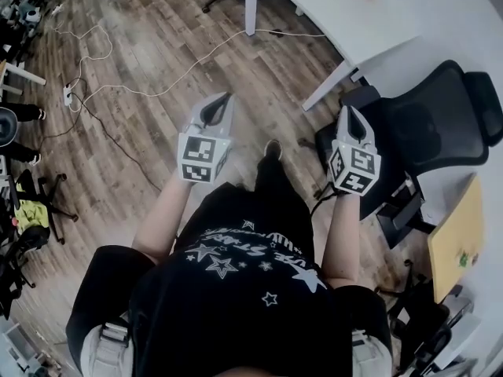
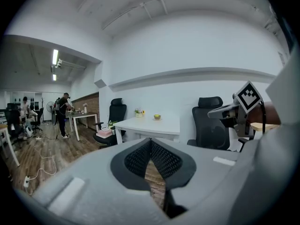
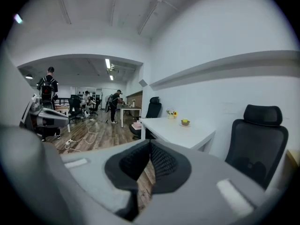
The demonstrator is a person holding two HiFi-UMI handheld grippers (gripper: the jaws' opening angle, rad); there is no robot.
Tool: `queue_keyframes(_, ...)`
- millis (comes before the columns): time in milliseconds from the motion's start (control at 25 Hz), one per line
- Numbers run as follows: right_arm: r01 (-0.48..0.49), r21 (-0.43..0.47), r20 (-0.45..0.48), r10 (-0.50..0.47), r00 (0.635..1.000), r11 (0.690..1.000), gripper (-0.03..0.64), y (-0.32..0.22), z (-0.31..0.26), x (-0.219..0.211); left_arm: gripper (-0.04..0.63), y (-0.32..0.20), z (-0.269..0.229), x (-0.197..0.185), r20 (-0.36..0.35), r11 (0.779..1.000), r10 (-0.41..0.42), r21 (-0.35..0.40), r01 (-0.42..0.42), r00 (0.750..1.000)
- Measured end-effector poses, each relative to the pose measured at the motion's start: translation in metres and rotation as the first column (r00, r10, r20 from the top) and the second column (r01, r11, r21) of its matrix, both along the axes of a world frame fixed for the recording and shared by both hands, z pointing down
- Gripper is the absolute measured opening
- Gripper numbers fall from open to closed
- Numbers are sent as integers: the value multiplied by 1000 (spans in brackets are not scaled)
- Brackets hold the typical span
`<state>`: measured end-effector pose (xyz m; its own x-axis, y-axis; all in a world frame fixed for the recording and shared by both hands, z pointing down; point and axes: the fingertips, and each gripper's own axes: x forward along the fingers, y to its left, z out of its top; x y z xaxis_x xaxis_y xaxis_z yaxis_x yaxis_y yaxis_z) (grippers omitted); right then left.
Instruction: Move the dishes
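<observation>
A small dish (image 3: pixel 185 122) sits well away on the white surface (image 3: pixel 174 134), too tiny to judge any long axis, perhaps holding something yellow. Left hand-held gripper (image 1: pixel 227 96) and right hand-held gripper (image 1: pixel 346 109) are pressed together, empty.

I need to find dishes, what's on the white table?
The white table bears a small dish with something yellow and a flower pot. Nothing covers them; the yellow item is unidentifiable.

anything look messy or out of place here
Only the white cable, which trails loose across the wooden floor from a power strip toward the white table. Nothing looks spilled or broken.
</observation>
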<state>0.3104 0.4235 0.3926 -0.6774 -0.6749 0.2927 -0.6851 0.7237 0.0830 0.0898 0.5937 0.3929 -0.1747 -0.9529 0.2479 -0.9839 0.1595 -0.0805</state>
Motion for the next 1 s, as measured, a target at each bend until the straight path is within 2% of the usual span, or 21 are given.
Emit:
queue_keyframes(160, 22, -29, 30, -21, 999, 999, 21, -16, 12, -16, 11, -11, 15, -10, -8, 999, -8, -40, 8, 1000)
queue_keyframes(240, 36, -50, 23, -35, 999, 998, 128, -30, 21, -25, 11, -23, 21, -18, -12, 999, -15, -50, 14, 1000)
queue_keyframes(360, 36, -63, 21, -35, 999, 997, 204, -64, 31, -42, 11, -50, 30, -35, -13, 998, -20, -66, 19, 1000)
queue_keyframes(600, 12, -115, 30, -9, 999, 993, 240, -159, 52, -72, 11, -134, 49, -75, -18, 992, -26, -125, 24, 999)
queue_keyframes(1000, 13, -156, 54, -4, 999, 988, 250, -339, 44, -109, 11, -299, 39, -106, -32, 990, -5, -143, 1, 999)
